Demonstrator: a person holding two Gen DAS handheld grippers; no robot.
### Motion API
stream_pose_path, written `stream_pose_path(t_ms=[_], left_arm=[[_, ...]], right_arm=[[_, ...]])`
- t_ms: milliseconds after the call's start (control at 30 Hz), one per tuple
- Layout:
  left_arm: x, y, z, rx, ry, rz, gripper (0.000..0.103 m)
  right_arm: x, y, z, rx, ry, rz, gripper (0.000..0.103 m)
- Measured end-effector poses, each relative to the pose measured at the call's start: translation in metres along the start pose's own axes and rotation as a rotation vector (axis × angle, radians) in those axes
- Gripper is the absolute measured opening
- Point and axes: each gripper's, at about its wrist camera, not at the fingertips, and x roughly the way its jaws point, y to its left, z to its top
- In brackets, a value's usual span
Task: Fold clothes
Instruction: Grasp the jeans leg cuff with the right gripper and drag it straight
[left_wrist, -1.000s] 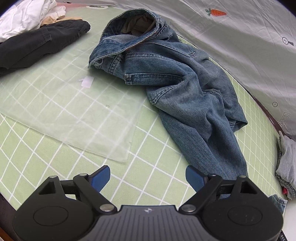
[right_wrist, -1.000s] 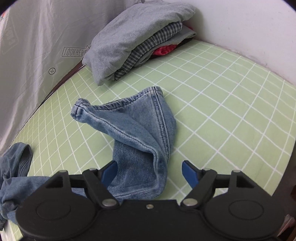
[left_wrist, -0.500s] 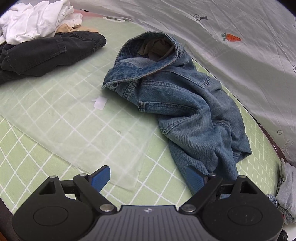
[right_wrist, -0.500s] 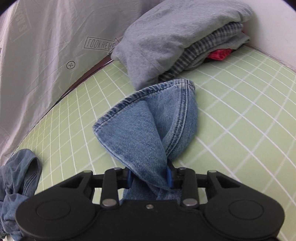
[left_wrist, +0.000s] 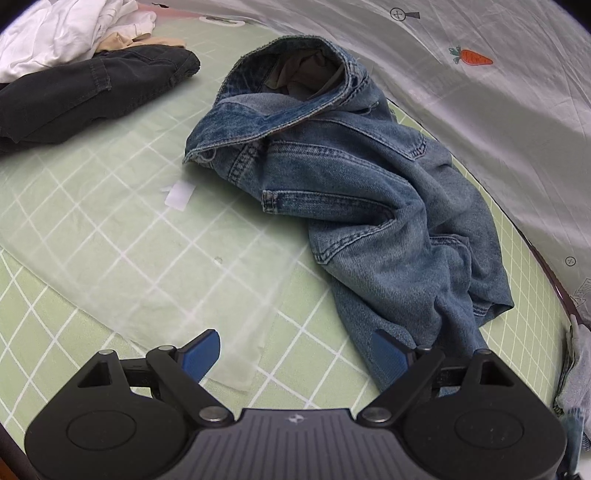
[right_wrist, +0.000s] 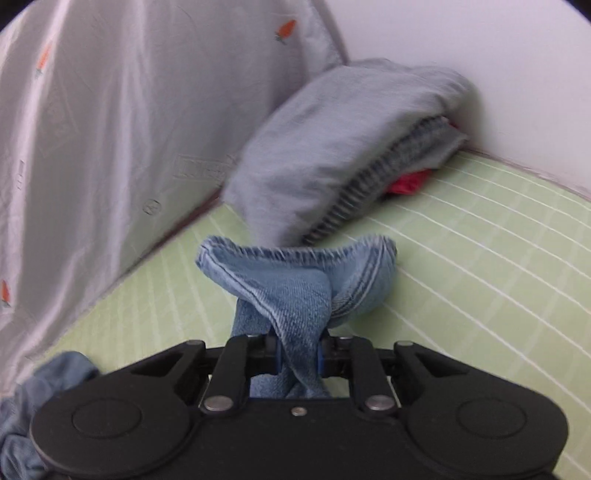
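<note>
The folded clothes pile is motion-blurred, its lower garments mostly hidden.

left wrist view: sits behind the left gripper, angled steeply down, close over the jeans ahead. right wrist view: behind the right gripper, tilted down less steeply, very close. shared: jeans, green checked sheet, grey cloth.

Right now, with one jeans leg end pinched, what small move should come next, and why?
Probably draw the right gripper, just closed on the hem, away to straighten that leg: the blue jeans lie crumpled on the green grid mat, and the left gripper hangs open, empty.
</note>
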Motion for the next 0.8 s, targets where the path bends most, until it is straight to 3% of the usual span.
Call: stream_pose_path(t_ms=[67, 133, 233, 333, 433, 533, 667, 800], left_arm=[[0.003, -0.004, -0.001, 0.02, 0.008, 0.003, 0.089], [0.004, -0.009, -0.002, 0.047, 0.013, 0.0, 0.089], [0.007, -0.019, -0.007, 0.083, 0.029, -0.011, 0.089], [0.006, -0.025, -0.011, 0.113, 0.033, -0.018, 0.089], [0.005, -0.026, -0.014, 0.12, 0.031, -0.025, 0.089], [0.003, -0.022, -0.016, 0.106, 0.025, -0.032, 0.089], [0.001, -0.015, -0.014, 0.067, 0.015, -0.037, 0.089], [-0.001, -0.011, -0.009, 0.037, -0.003, -0.041, 0.089]], right_arm=[[-0.004, -0.037, -0.022, 0.04, 0.076, -0.1, 0.017], [-0.013, -0.058, -0.034, 0.127, 0.086, -0.108, 0.02], [-0.019, -0.062, -0.035, 0.129, 0.056, -0.188, 0.054], [-0.011, -0.057, -0.027, 0.103, 0.051, -0.202, 0.054], [0.003, -0.05, -0.022, 0.058, 0.09, -0.218, 0.061], [0.01, -0.04, -0.019, 0.04, 0.096, -0.177, 0.054], [0.031, -0.017, -0.009, -0.038, 0.102, -0.084, 0.032], [0.054, 0.015, 0.017, -0.031, 0.112, 0.105, 0.017]])
